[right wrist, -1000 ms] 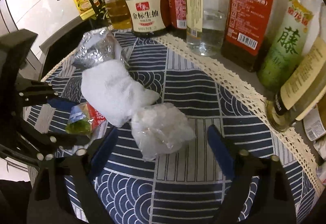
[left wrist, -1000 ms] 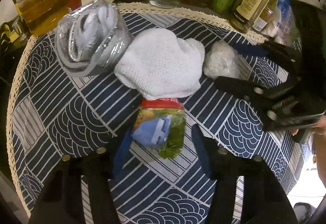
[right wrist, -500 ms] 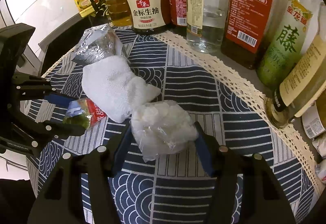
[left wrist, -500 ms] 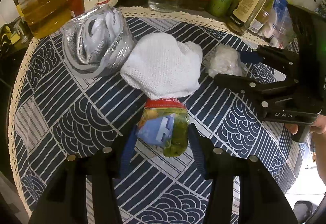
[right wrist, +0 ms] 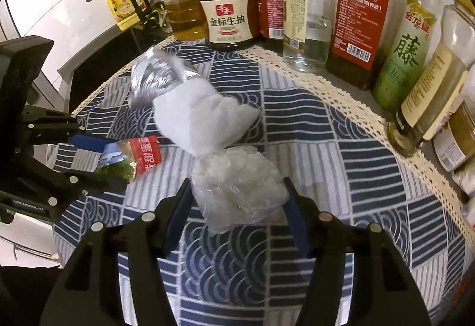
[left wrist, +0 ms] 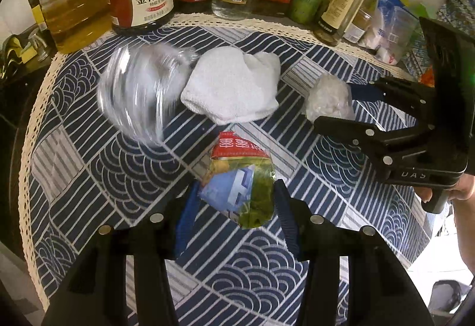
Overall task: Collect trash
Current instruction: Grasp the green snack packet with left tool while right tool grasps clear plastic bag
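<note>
Both of my grippers have squeezed in since a moment ago, and the shiny foil bag (left wrist: pixel 139 94) now looks blurry, as if it got bumped.

Going left to right in the left wrist view: the foil bag lies at the upper left of the blue patterned mat (left wrist: pixel 89 177) on the worktop. Next to it, touching it, sits a white cloth (left wrist: pixel 234 85) in the upper middle. Below the cloth, in the middle of the frame, my left hand-held gripper (left wrist: pixel 234 204) is pinched on the snack wrapper (left wrist: pixel 240 177), which is red, blue and green. At the right of the frame, my right hand-held gripper (left wrist: pixel 335 106) is clamped on the clear plastic wad (left wrist: pixel 328 100).

In the right wrist view the plastic wad (right wrist: pixel 237 183) sits in the middle, between the two blue pads, touching both. The white cloth (right wrist: pixel 199 115) touches its top. Sauce bottles (right wrist: pixel 227 17) stand in a row along the top.
</note>
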The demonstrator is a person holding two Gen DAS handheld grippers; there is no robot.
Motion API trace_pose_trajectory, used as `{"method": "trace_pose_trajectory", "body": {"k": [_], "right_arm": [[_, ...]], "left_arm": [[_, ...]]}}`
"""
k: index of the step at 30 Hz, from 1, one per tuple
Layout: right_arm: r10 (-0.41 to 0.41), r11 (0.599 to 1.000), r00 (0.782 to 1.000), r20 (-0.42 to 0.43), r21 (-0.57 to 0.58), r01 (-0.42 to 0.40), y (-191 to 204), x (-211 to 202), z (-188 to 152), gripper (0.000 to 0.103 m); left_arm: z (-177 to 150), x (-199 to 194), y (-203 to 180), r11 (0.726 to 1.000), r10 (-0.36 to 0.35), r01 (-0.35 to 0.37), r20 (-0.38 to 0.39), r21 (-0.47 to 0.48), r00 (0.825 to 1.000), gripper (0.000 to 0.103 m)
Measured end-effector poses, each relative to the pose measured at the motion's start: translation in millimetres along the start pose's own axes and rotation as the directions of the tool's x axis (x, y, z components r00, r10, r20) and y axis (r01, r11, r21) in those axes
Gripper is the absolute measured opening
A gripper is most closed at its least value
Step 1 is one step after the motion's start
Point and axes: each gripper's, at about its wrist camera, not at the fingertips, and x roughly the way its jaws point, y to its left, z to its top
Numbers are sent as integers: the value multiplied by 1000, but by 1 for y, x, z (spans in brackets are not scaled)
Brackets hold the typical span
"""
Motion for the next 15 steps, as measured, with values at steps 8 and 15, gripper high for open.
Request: {"method": "trace_pose_trajectory", "body": {"k": [8,15], "right_arm": [[-50,997,999,15,54,49,33,-24,-18,60],[-90,990,996,30,110,86,64,-42,-33,60]], "left_arm": [[-21,-21,6,998,-40,40,16,46,999,48],[-43,-42,17,993,-79,76,29,87,996,48]]}}
